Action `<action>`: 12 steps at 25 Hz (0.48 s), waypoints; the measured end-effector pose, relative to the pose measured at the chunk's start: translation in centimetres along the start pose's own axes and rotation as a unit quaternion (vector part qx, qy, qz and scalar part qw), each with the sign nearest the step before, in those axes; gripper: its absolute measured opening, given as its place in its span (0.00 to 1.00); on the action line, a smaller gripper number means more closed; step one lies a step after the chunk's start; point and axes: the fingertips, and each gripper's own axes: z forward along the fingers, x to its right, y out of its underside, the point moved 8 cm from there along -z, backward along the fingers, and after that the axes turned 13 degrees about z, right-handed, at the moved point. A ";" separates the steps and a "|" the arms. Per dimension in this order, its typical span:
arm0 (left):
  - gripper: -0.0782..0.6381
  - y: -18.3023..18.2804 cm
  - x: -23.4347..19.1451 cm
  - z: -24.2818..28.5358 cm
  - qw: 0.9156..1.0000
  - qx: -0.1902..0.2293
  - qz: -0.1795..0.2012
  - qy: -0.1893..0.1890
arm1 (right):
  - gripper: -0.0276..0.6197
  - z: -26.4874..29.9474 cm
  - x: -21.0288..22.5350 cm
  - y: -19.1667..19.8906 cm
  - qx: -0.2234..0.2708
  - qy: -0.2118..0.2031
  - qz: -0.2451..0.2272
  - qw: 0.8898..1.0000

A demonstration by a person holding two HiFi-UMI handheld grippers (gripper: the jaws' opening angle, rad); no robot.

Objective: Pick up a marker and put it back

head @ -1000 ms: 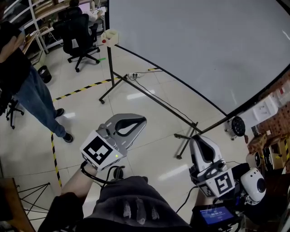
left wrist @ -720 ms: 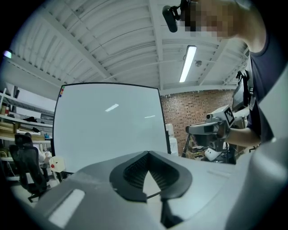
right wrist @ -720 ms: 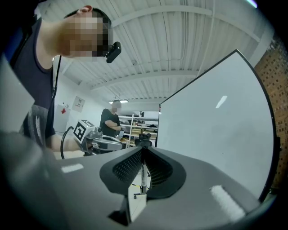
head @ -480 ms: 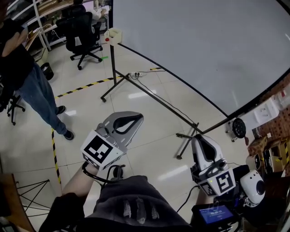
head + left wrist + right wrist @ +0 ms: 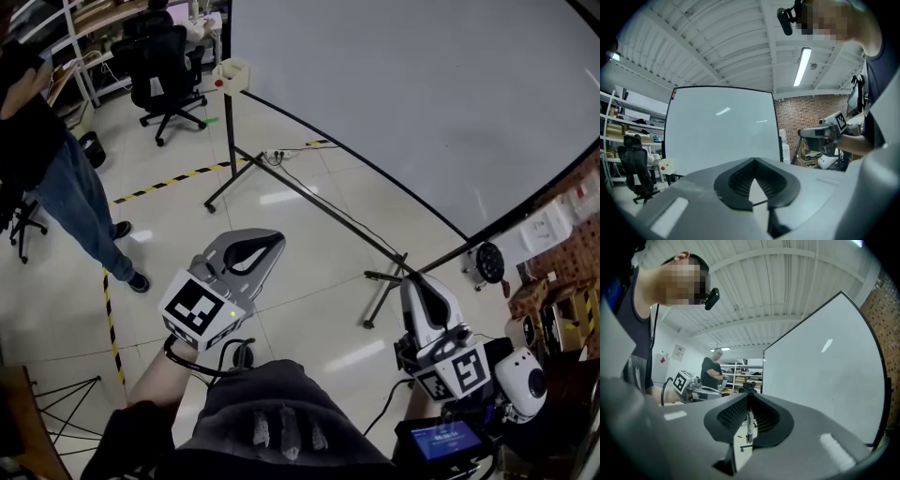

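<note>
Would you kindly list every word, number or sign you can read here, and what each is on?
No text is legible.
Left claw's cube: black-and-white square pattern, no words.
Right claw's cube: black-and-white square pattern, no words.
Blue screen: writing too small to read.
Wall sheet: blurred.

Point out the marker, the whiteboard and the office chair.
marker (image 5: 749,427), right gripper view, on its pale barrel.
whiteboard (image 5: 422,103), head view, middle of its blank face.
office chair (image 5: 164,56), head view, black backrest.

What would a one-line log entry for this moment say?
left gripper: jaws shut, empty | right gripper: jaws shut on marker | whiteboard in front
</note>
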 end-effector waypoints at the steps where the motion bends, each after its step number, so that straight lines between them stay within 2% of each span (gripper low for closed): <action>1: 0.12 0.1 -0.2 -0.1 1.000 0.002 -0.001 0.001 | 0.09 0.1 -0.1 -0.1 0.002 0.002 0.002 1.000; 7: 0.12 0.7 -1.8 -1.2 1.000 0.013 -0.004 0.012 | 0.09 1.1 -1.8 0.0 0.005 0.018 -0.001 1.000; 12: 0.12 1.2 -2.9 -1.6 0.999 0.026 -0.002 0.040 | 0.09 1.4 -3.8 0.1 0.013 0.044 -0.007 0.999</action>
